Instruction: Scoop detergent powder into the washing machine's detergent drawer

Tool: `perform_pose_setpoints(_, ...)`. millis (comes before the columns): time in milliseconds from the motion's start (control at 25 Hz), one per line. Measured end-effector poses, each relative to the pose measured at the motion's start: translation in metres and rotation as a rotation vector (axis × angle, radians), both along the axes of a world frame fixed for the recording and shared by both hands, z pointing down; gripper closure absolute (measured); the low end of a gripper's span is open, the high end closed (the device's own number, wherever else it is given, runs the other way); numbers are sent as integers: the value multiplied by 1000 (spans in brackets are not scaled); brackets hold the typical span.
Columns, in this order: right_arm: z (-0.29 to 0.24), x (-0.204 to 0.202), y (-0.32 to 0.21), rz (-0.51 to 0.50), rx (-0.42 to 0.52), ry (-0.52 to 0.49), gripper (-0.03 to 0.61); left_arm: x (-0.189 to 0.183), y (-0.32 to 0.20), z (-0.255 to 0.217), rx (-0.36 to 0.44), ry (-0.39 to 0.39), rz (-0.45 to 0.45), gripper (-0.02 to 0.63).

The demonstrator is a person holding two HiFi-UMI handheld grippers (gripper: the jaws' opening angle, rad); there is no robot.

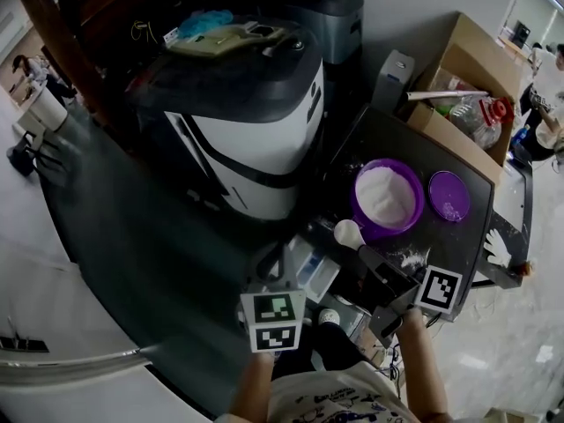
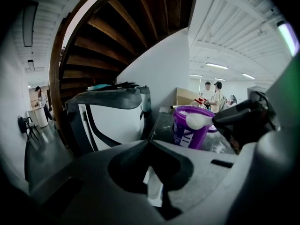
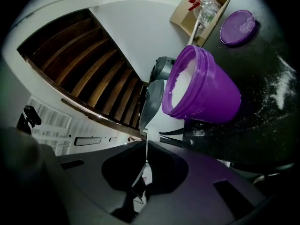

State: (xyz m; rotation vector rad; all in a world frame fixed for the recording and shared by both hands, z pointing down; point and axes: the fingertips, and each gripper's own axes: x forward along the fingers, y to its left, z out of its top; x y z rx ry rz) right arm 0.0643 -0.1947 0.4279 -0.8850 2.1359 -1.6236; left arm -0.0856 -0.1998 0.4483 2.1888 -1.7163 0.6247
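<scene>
While my right fingers (image 3: 201,182) clench the thin handle of the spoon (image 1: 349,233), its heaped bowl hangs just beside the purple tub (image 3: 211,97), above the drawer (image 1: 317,276). My left fingers (image 2: 84,177) are pressed together, close to that drawer's left edge.

Centre right: purple tub (image 1: 397,232) and lid (image 1: 449,195) occupy the worktop (image 1: 388,135).
Upper right: cardboard box (image 1: 458,69) bounds it.
Upper centre: washing machine (image 1: 256,148) walls the left.
Lower centre: detergent drawer (image 1: 315,273) in left gripper (image 1: 284,263); spoon (image 1: 349,233) in right gripper (image 1: 368,256), beside tub.
Free room: bare worktop above tub.
</scene>
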Motion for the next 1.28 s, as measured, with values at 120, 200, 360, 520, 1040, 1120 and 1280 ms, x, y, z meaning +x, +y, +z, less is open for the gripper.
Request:
perform_pose_setpoints(120, 8, -3, 6, 9, -15, 17, 558, -2, 4, 8, -15, 4, 14, 612)
perform_pose_setpoints(200, 13, -5, 10, 16, -25, 21, 558, -4, 7, 13, -24, 6, 23, 612)
perform_pose_setpoints(360, 24, -9, 15, 18, -27, 53, 558, -3, 10, 23, -39, 10, 38, 612)
perform_pose_setpoints(520, 38, -12, 22, 18, -42, 82, 558, -1, 13, 33, -56, 17, 55, 612)
perform_pose_setpoints(1040, 83, -15, 39, 44, -115, 236, 558, 2, 20, 55, -96, 37, 91, 612)
perform_pose_setpoints(1120, 91, -16, 41, 40, -117, 267, 558, 1, 21, 58, -101, 40, 93, 612)
perform_pose_setpoints(1280, 102, -18, 42, 5, -72, 380, 558, -3, 22, 66, -109, 50, 84, 612)
